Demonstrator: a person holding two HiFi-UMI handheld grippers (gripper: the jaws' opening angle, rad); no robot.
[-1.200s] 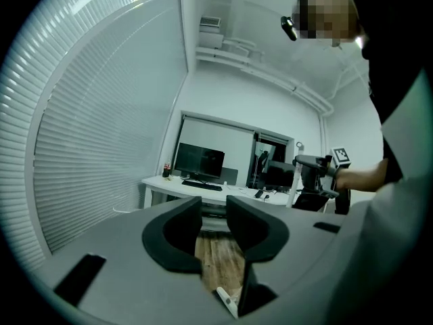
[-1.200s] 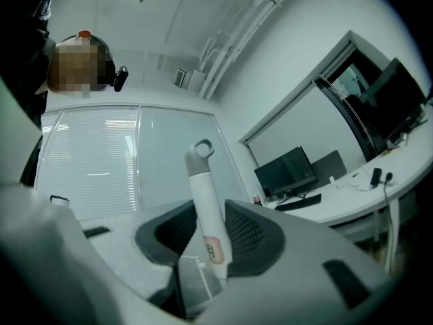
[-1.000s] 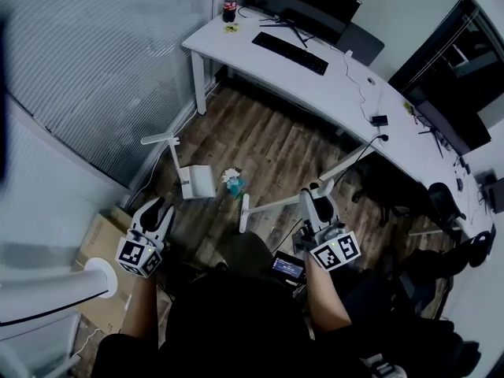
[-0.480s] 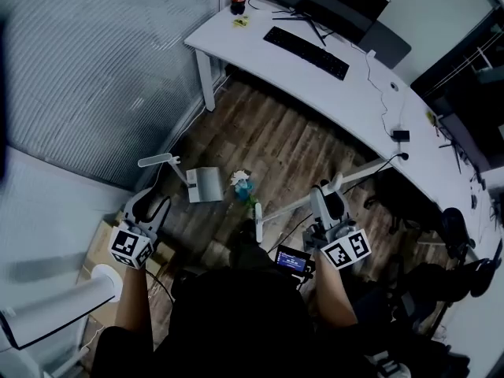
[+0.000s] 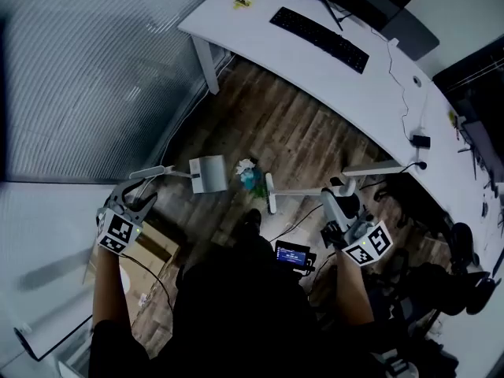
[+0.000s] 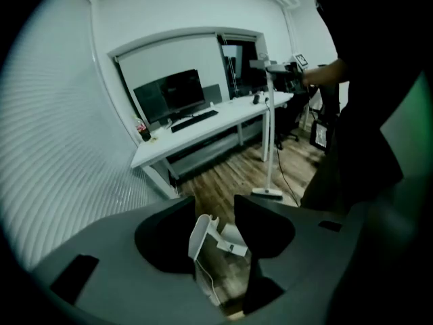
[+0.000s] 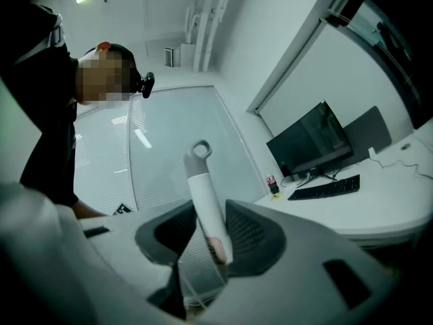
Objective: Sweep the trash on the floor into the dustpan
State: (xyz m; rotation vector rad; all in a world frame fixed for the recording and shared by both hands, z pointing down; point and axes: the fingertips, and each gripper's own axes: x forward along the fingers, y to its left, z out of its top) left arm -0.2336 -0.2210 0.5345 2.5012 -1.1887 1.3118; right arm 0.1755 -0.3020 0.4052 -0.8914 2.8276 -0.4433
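Since a second ago, the left hand-held gripper (image 6: 215, 208) is being found much nearer the dustpan handle (image 5: 157, 170): it was well short of it then and is now being held just beside its free end. Its jaws have just been opening and are being kept wide apart. In the left gripper view the white handle is being seen in the gap between them, with neither pad pressing on it.

The dustpan (image 5: 208, 173) is being left on the wooden floor (image 5: 299, 124). In the head view its long axis is running left to right, with the handle toward the left hand-held gripper and the pan toward the trash (image 5: 247, 172). That small pale and teal heap is lying just beside the pan.

Next to the right, the broom (image 5: 303, 191) is being held with the broom head (image 5: 270, 194) on the floor near the trash, much as before. In the left gripper view its shaft is being shown standing close to upright, head down.

The right hand-held gripper (image 7: 208, 215) is being kept clamped on the upper part of that shaft. The grey looped end (image 7: 200, 149) is sticking out past the jaws.

Beyond all this, the white tabletop (image 5: 315, 61) with a keyboard (image 5: 319, 30) is being seen higher in the head view than before.
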